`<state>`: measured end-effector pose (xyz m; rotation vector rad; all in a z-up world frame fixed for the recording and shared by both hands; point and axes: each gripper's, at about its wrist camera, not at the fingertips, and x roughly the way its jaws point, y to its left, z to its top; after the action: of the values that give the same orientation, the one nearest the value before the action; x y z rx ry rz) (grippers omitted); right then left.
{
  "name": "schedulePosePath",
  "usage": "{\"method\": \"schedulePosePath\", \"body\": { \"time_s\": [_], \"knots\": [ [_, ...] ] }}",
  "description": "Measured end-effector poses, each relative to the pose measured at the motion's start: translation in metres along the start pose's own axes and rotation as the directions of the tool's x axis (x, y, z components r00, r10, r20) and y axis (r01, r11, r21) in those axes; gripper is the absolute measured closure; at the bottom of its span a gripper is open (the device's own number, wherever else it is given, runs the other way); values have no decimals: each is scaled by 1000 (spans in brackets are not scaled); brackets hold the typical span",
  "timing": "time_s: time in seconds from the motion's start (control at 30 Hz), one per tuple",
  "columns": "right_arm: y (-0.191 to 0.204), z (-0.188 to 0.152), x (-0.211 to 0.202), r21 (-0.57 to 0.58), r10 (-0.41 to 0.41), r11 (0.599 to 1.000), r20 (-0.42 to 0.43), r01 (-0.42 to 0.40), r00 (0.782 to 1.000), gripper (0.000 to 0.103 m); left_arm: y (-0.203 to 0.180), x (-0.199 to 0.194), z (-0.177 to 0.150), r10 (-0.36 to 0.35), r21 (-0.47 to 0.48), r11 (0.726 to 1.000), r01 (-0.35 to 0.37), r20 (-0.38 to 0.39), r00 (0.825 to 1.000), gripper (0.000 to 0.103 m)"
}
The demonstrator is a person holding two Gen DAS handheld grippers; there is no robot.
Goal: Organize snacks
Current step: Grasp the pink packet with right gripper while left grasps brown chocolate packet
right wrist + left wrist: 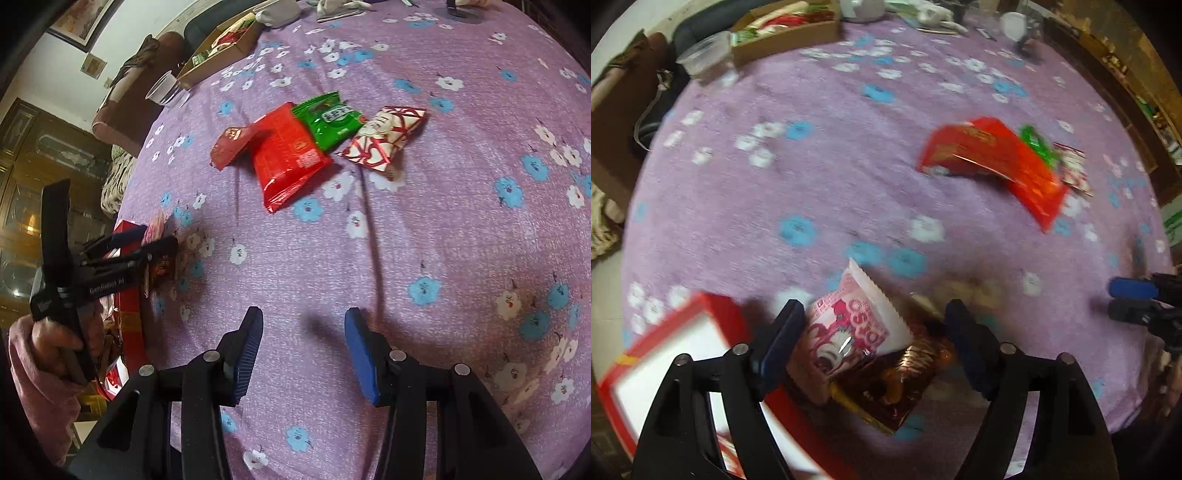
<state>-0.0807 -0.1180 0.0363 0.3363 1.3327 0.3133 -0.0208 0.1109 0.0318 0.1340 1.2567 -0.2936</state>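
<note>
My left gripper (pixel 873 326) points down at the purple flowered tablecloth (pixel 849 166), jaws open. Between its fingers a pink-and-white snack packet (pixel 849 325) lies on a brown-gold packet (pixel 905 380). The right pad stands clear of both; the left pad is at the pink packet's edge. A red box with a white inside (pixel 665 354) sits just left of them. My right gripper (pixel 304 343) hangs open over bare cloth. Farther off lie two red packets (pixel 288 158), a green packet (pixel 328 118) and a red-and-white packet (pixel 384 136).
A cardboard box of snacks (pixel 218 51) and a clear plastic cup (pixel 166 88) stand at the far left of the round table. A padded chair (pixel 125 110) and a wooden cabinet (pixel 44 177) are beyond the table's left edge. A hand in a pink sleeve (pixel 44 343) holds the left gripper.
</note>
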Motion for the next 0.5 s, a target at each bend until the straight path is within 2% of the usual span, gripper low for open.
{"method": "schedulePosePath", "body": {
  "time_s": [0.03, 0.07, 0.13, 0.2, 0.27, 0.33, 0.4, 0.5],
  "knots": [
    [-1, 0, -1, 3, -1, 1000, 2, 1, 1000, 55, -4, 1, -3, -26, -8, 1000, 26, -10, 1000, 24],
    [-3, 1, -1, 5, -1, 1000, 4, 1, 1000, 55, -12, 4, -8, -57, -24, 998, 57, -25, 998, 19],
    [-4, 1, -2, 6, -2, 1000, 6, 2, 1000, 55, -37, 3, -19, -37, 8, 999, 37, -8, 999, 18],
    [-5, 1, -2, 7, -1, 1000, 7, 1, 1000, 55, -61, 1, -27, -68, 39, 997, 68, 5, 998, 18],
    [-6, 0, -3, 10, 0, 1000, 7, 0, 1000, 54, -85, -3, -31, -161, 54, 986, 161, -5, 987, 18],
    [-6, 0, -3, 6, -1, 1000, 5, 1, 1000, 54, -100, -9, -31, -263, 57, 963, 263, -8, 965, 18],
    [-4, 0, -6, -6, -10, 1000, 12, 10, 1000, 54, -98, -21, -28, -274, 49, 961, 272, 40, 961, 18],
    [-3, 1, -11, -22, -17, 1000, 26, 18, 1000, 54, -68, -37, -21, -230, -13, 973, 231, 76, 970, 18]
  ]
}}
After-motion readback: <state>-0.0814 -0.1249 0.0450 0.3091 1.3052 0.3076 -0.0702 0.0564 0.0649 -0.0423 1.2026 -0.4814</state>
